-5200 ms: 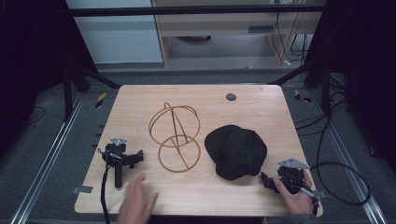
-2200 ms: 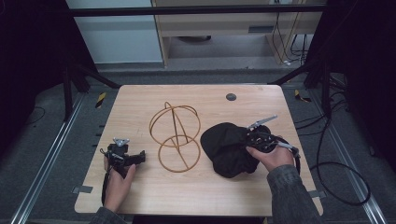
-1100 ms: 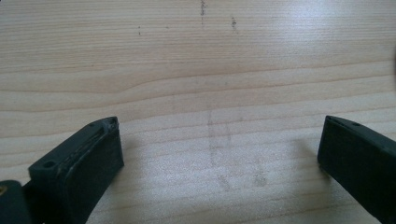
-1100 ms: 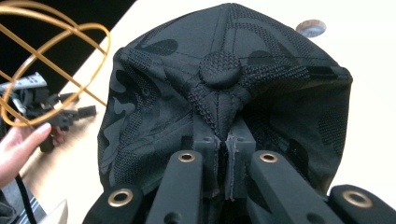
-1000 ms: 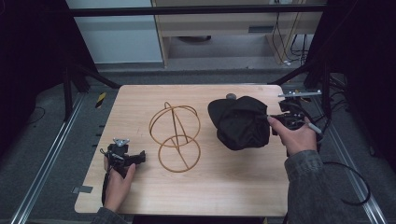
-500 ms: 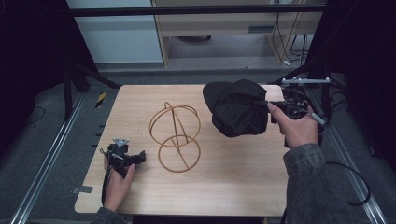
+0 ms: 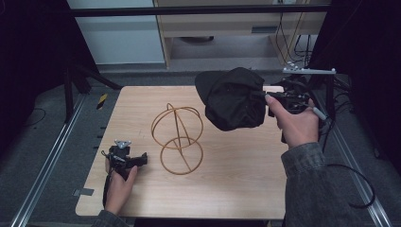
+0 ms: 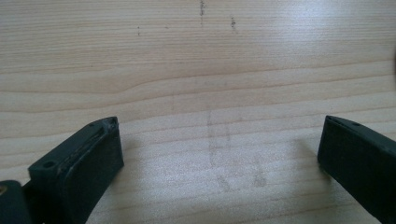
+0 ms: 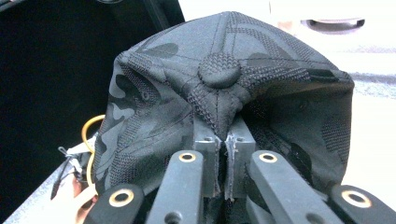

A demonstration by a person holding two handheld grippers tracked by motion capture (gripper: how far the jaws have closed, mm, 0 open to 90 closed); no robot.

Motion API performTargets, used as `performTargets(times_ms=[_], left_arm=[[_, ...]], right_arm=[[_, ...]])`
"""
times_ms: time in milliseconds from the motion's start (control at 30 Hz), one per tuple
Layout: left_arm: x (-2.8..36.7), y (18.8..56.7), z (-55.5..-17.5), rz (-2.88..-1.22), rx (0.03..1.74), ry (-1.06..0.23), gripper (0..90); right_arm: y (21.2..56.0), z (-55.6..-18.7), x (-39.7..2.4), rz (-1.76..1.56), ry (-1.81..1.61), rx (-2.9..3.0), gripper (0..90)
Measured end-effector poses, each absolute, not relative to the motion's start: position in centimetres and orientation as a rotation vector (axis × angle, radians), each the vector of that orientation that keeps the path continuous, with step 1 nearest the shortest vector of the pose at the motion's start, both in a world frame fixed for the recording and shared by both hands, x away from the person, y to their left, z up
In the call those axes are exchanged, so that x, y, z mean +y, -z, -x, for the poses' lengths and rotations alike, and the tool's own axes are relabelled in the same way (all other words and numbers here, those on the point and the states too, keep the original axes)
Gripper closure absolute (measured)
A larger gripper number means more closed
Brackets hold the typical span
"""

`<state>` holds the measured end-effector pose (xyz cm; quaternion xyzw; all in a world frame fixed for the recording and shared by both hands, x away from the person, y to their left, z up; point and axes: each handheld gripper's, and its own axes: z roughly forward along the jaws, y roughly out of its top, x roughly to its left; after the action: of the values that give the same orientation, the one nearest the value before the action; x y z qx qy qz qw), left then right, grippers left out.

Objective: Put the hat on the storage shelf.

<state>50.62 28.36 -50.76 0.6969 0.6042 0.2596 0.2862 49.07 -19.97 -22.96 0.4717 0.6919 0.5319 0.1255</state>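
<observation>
Lifted higher since before, black cap hangs off the surface, pinched in my right gripper jaws. Left gripper rests w/ jaws spread, near wire stand.

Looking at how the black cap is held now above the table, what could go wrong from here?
The right gripper pinches only a small fold of the black camouflage fabric cap near its top button, so the cap might slip out. The cap hangs limp beside the thin golden wire stand, which could tip if bumped. The left gripper rests open, steadying nothing.
</observation>
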Motion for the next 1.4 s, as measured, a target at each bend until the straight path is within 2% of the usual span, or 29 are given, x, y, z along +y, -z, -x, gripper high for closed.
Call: performTargets(times_ms=[700, 1100, 1400], left_arm=[[28.3, 50.8, -50.6, -1.862, 1.614, -0.694, 0.0], [28.3, 50.8, -50.6, -1.854, 1.616, -0.695, 0.0], [28.3, 50.8, -50.6, -1.855, 1.616, -0.695, 0.0]], right_arm=[[21.2, -49.2, -14.4, -1.241, -1.597, 2.112, 86.2], [22.1, -49.1, -10.7, -1.181, -1.614, 2.213, 86.1], [23.4, -49.0, -9.6, -1.172, -1.591, 2.258, 86.1]])
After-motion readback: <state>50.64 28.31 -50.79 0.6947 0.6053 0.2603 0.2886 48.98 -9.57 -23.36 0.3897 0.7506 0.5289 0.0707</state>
